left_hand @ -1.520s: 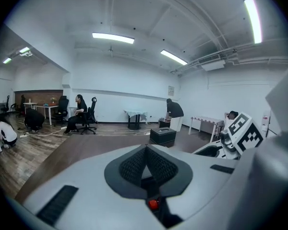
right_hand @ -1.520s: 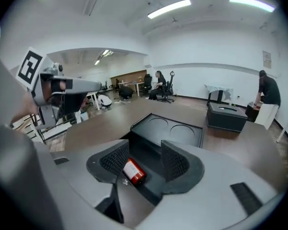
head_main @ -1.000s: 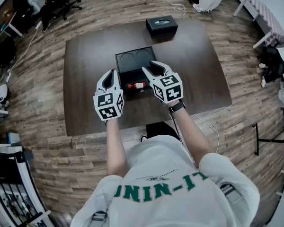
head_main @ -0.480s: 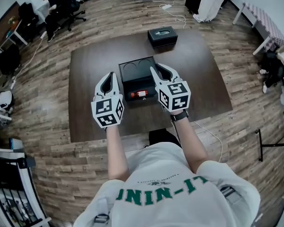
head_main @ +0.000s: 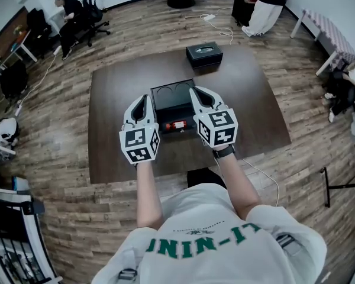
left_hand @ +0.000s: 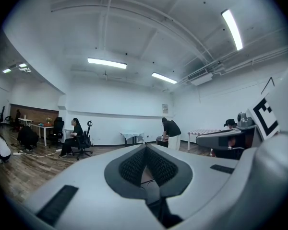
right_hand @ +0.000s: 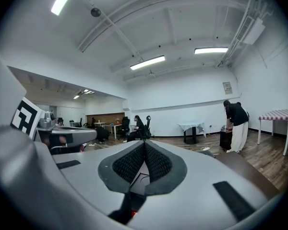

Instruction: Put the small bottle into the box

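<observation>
The small bottle (head_main: 176, 125), dark with a red label, lies on its side in the near part of the open black box (head_main: 173, 104) on the dark table (head_main: 112, 99). My left gripper (head_main: 141, 102) hangs to the left of the box, its jaws closed with nothing between them. On the other side of the box my right gripper (head_main: 200, 93) is held up, its tips met and empty. In the left gripper view the left gripper (left_hand: 145, 150) points level across the room. The right gripper view shows the right gripper (right_hand: 144, 146) with its ribbed pads together.
A black tissue box (head_main: 204, 55) stands at the table's far edge. The box holds two round recesses (head_main: 171, 91) in its far half. People are at the room's far end, one seated on a chair (head_main: 71, 13), one standing (head_main: 266, 2). A cable (head_main: 222, 10) trails over the wood floor.
Both grippers have lifted and drawn back a little from the box. The right gripper's jaws have closed, empty. The bottle lies still in the box.
</observation>
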Action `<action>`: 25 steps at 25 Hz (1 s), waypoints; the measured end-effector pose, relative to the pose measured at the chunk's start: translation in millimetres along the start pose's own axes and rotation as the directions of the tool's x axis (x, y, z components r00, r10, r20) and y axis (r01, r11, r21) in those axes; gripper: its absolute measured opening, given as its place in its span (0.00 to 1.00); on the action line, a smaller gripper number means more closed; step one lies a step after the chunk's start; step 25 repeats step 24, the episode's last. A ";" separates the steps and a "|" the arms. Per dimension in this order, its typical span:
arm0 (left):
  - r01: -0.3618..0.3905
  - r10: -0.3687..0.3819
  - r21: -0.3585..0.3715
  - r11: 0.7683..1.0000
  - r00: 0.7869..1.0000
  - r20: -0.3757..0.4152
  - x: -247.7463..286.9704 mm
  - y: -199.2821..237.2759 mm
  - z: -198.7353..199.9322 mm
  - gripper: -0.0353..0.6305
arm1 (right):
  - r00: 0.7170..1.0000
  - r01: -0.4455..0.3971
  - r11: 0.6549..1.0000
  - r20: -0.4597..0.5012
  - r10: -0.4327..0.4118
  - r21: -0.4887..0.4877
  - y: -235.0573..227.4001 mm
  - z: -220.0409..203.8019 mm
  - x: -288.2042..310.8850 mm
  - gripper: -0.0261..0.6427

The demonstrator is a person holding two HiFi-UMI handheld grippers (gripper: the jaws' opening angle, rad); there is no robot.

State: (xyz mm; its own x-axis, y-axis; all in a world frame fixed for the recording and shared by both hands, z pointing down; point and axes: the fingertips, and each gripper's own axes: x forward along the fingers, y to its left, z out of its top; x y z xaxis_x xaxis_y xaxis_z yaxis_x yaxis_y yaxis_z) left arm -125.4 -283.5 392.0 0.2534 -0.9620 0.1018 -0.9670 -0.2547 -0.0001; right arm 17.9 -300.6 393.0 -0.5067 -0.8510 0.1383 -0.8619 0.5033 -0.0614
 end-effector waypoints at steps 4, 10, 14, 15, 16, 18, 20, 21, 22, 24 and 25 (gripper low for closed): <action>0.003 -0.003 0.000 1.000 1.000 0.006 -0.5 -1.0 0.9 0.07 | 1.000 0.006 1.000 0.010 -0.006 -0.018 2.7 2.4 -1.9 0.06; 0.006 -0.006 -0.001 1.000 1.000 0.012 2.7 -4.0 3.0 0.07 | 1.000 0.018 1.000 0.012 -0.017 -0.021 0.5 2.8 -3.0 0.06; 0.013 -0.013 0.001 1.000 1.000 0.010 7.0 -7.1 1.0 0.07 | 1.000 0.015 1.000 0.010 -0.015 -0.019 -0.9 -0.1 -2.0 0.06; 0.015 -0.015 0.002 1.000 1.000 0.010 9.0 -8.1 0.9 0.07 | 1.000 0.016 1.000 0.009 -0.016 -0.017 -2.3 -0.8 -1.3 0.06; 0.015 -0.015 0.002 1.000 1.000 0.011 11.0 -8.7 1.0 0.07 | 1.000 0.016 1.000 0.009 -0.016 -0.014 -3.7 -1.4 -0.4 0.06; 0.010 -0.010 0.000 1.000 1.000 0.013 15.6 -8.5 1.4 0.07 | 1.000 0.012 1.000 0.012 -0.012 -0.008 -6.2 -2.9 1.7 0.06; 0.006 -0.006 0.005 1.000 1.000 0.012 21.6 -8.8 0.5 0.07 | 1.000 0.011 1.000 0.013 -0.011 -0.003 -9.5 -5.2 3.8 0.06; 0.006 -0.006 0.008 1.000 1.000 0.010 24.9 -9.4 -0.7 0.07 | 1.000 0.011 1.000 0.011 -0.011 -0.001 -11.8 -6.5 4.9 0.06; 0.006 -0.006 0.012 1.000 1.000 0.006 28.3 -9.9 -2.3 0.07 | 1.000 0.012 1.000 0.009 -0.012 0.000 -14.1 -7.8 6.2 0.06; 0.006 -0.006 0.019 1.000 1.000 -0.002 35.0 -10.3 -5.8 0.07 | 1.000 0.014 1.000 0.006 -0.014 0.001 -18.5 -10.4 9.1 0.06; 0.006 -0.006 0.019 1.000 1.000 -0.002 35.0 -10.3 -5.8 0.07 | 1.000 0.014 1.000 0.006 -0.014 0.001 -18.5 -10.4 9.1 0.06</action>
